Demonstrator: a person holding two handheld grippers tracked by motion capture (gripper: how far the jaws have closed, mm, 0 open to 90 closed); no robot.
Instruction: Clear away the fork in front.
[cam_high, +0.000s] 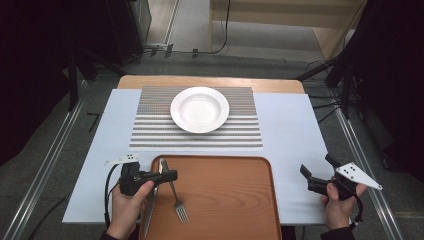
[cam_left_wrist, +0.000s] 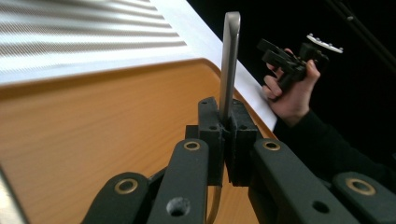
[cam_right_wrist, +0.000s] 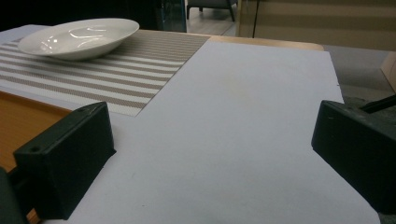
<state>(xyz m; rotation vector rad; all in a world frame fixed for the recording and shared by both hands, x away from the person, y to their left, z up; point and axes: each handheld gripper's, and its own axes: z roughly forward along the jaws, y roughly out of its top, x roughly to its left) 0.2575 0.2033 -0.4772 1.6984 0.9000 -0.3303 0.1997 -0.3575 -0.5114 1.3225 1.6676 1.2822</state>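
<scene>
Your left gripper (cam_high: 167, 175) sits over the near left corner of the wooden tray (cam_high: 225, 195), its fingers (cam_left_wrist: 210, 135) clenched on the handle of a fork (cam_high: 176, 197). In the left gripper view the handle rises straight out from between the two pads, pinched near its middle, with its rounded end free above them. In the high view the fork slopes down from the fingers toward you, tines nearest your side and low over the tray floor; you cannot tell from these views whether the tines touch the wood. A knife (cam_high: 151, 202) lies along the tray's left edge, just beside the fork and under your left hand (cam_high: 125, 205).

Your right gripper (cam_high: 311, 176) is held well apart from the left one, past the tray's right edge, above the pale sheet (cam_high: 295, 130) that covers the tabletop (cam_high: 150, 81). Its fingers (cam_right_wrist: 70, 154) are released: the right gripper view shows them spread wide with bare sheet between them and nothing in their grasp. Your right hand (cam_high: 340, 200) grips its body from behind.

A white plate (cam_high: 200, 109) rests on a striped placemat (cam_high: 150, 125) at the far side of the sheet, beyond the tray. The plate is well apart from both grippers.
</scene>
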